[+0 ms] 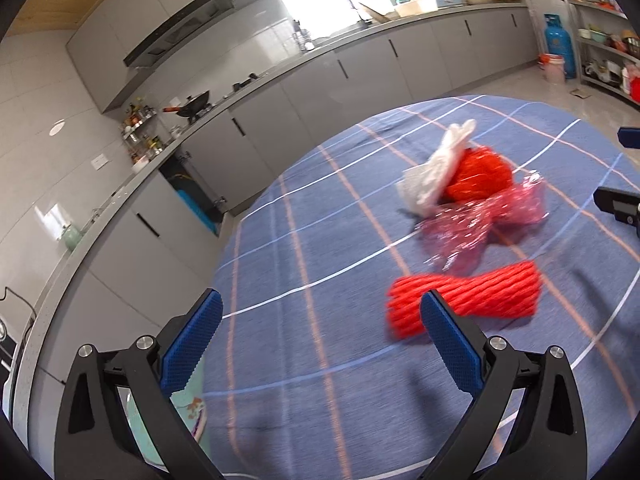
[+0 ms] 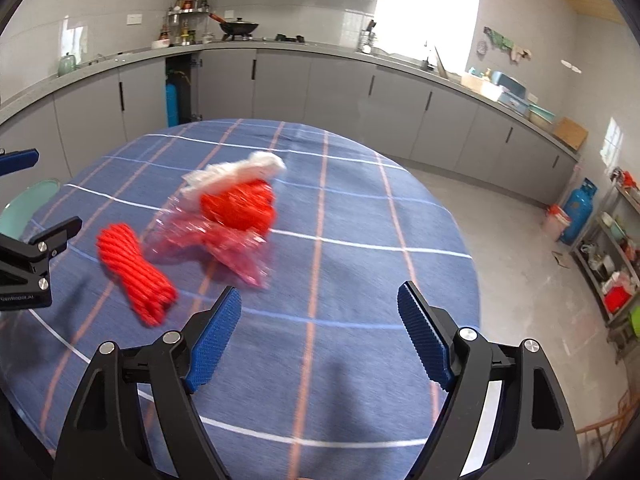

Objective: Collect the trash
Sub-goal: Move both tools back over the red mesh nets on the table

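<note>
Trash lies on a round table under a blue checked cloth. A long red foam net lies nearest my left gripper. Beyond it are crumpled pink cellophane, a balled red net and a white plastic bag. My left gripper is open with nothing between its blue pads, and its right finger overlaps the long net in the picture. My right gripper is open and empty above bare cloth, right of the pile. The left gripper also shows at the left edge of the right wrist view.
A pale green chair seat stands at the table's edge. Grey kitchen cabinets run behind the table. A blue gas cylinder and a metal shelf rack stand on the floor.
</note>
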Available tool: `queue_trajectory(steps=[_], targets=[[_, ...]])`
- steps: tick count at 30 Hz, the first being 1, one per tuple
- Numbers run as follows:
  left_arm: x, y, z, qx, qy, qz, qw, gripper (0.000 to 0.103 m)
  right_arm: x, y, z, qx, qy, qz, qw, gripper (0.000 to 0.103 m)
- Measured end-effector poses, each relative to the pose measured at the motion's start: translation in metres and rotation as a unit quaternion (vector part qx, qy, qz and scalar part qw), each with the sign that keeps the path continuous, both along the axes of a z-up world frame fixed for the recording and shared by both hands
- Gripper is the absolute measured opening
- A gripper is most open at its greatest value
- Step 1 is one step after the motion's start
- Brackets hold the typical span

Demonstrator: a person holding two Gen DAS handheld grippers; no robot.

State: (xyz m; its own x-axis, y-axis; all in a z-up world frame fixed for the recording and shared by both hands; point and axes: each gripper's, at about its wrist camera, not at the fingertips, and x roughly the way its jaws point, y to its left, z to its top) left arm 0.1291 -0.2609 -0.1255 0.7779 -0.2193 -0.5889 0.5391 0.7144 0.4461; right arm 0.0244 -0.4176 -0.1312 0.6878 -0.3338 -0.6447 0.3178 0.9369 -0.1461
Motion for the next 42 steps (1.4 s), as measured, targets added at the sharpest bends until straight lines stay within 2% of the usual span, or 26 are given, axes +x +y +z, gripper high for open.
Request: queue_trajectory(steps=[4, 11, 14, 18, 23, 31, 34, 36, 37, 39, 40, 41, 42], targets=[[-0.005, -0.018, 0.0, -0.007, 0.015, -0.014, 0.9998, 0.097, -0.013, -0.013, -0.006, -0.001, 0.001, -0.017, 1.0, 0.08], [-0.024, -0.055, -0.003, -0.005, 0.018, -0.036, 0.9992, 0.097, -0.031, -0.033, -0.016, -0.009, 0.01, -0.061, 0.998, 0.08], [-0.034, -0.07, -0.009, 0.004, 0.013, -0.048, 0.9988, 0.097, -0.04, -0.042, -0.021, 0.001, 0.01, -0.076, 0.997, 0.08], [-0.04, -0.083, -0.031, 0.038, 0.021, -0.048, 0.9979, 0.097, -0.049, -0.049, -0.026, 0.016, 0.006, -0.083, 0.996, 0.08], [-0.033, -0.072, -0.04, 0.048, 0.034, -0.03, 0.9978, 0.097, -0.049, -0.041, -0.025, 0.029, -0.01, -0.07, 0.997, 0.08], [-0.006, -0.013, -0.037, -0.002, 0.077, 0.004, 0.997, 0.095, -0.041, -0.022, -0.024, 0.027, -0.011, -0.046, 0.998, 0.08], [0.004, 0.003, -0.036, -0.016, 0.087, 0.017, 0.996, 0.088, -0.037, -0.017, -0.023, 0.028, -0.009, -0.041, 0.999, 0.08], [0.01, 0.009, -0.038, -0.018, 0.092, 0.025, 0.9953, 0.08, -0.033, -0.013, -0.022, 0.026, -0.008, -0.036, 0.999, 0.08], [0.014, 0.012, -0.038, -0.023, 0.102, 0.025, 0.9942, 0.072, -0.03, -0.009, -0.021, 0.022, -0.008, -0.033, 0.999, 0.08], [0.018, 0.015, -0.039, -0.032, 0.115, 0.021, 0.9927, 0.047, -0.025, -0.004, -0.021, 0.018, -0.006, -0.027, 0.999, 0.08], [0.02, 0.016, -0.039, -0.033, 0.12, 0.019, 0.992, 0.022, -0.023, -0.003, -0.021, 0.018, -0.005, -0.025, 1.0, 0.08], [0.022, 0.016, -0.039, -0.036, 0.124, 0.019, 0.9915, 0.011, -0.021, -0.002, -0.021, 0.018, -0.004, -0.024, 1.0, 0.08], [0.022, 0.019, -0.038, -0.038, 0.122, 0.02, 0.9916, 0.009, -0.019, -0.001, -0.021, 0.019, -0.004, -0.023, 1.0, 0.08]])
